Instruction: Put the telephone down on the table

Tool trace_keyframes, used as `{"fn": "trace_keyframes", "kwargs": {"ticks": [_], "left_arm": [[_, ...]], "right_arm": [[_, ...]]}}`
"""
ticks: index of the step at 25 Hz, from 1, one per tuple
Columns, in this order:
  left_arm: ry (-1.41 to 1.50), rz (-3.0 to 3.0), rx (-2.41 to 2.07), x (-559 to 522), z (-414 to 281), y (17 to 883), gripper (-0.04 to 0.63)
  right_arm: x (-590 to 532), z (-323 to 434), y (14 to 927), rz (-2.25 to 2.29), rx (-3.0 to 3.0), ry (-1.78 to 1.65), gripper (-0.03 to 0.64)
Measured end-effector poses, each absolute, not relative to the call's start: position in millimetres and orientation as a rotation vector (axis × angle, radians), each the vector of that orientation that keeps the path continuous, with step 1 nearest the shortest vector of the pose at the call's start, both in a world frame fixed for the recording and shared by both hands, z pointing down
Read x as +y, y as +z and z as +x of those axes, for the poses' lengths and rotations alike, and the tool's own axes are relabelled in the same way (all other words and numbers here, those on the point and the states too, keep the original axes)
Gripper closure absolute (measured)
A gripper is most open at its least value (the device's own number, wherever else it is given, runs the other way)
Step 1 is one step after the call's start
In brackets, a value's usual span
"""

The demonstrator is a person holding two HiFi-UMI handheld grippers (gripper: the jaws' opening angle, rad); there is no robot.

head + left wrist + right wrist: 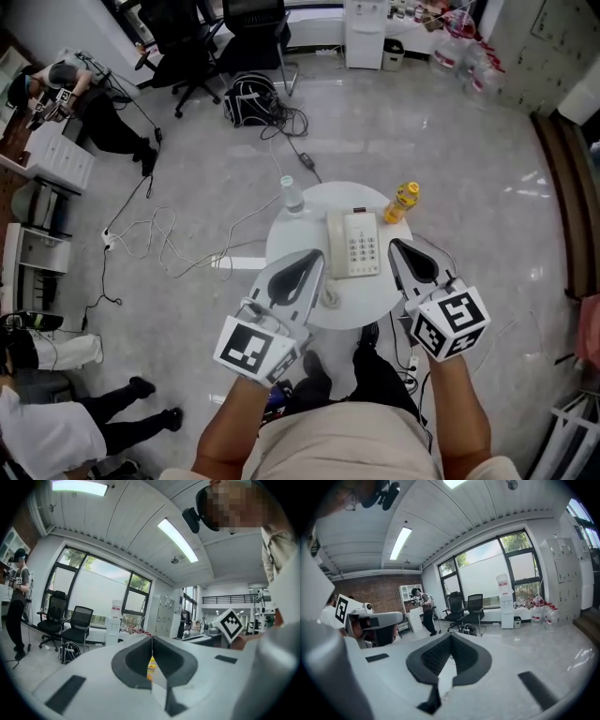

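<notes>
**A:** What are the fingers doing?

**B:** Both pairs are pressed together with nothing between them. The left gripper (151,640) shows its dark pads meeting in a thin seam. The right gripper (450,637) looks the same in its own view.

**A:** And where's the telephone?

**B:** The telephone (354,243) lies flat on the round white table (361,302), keypad up. From the head view it sits between the tips of the left gripper (316,254) and the right gripper (395,245). Neither gripper has hold of it.

**A:** Anything else on the table?

**B:** A clear water bottle (292,195) stands near the far left edge and a yellow bottle (402,202) near the far right. The yellow bottle (151,666) also peeks through the gap below the left pads.

**A:** Further out?

**B:** Cables (159,234) trail over the grey floor. Beyond the table there is a black backpack (248,98) and office chairs (244,28). Another person (75,89) stands at the far left.
</notes>
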State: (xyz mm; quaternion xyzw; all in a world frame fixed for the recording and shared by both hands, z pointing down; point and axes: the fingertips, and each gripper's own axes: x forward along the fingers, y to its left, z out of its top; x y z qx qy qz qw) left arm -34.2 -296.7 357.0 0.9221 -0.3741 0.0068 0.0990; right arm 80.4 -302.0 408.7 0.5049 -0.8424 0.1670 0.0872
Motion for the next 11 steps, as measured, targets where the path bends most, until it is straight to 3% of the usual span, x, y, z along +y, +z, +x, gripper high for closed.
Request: {"fn": "trace_keyframes", "kwargs": {"ticks": [11], "left_arm": [[-0.005, 2.767, -1.069, -238.3, -46.1, 314.4, 0.585]], "right_arm": [[-248.7, 76.1, 336.8, 1.530, -2.541, 0.390, 0.626]]}}
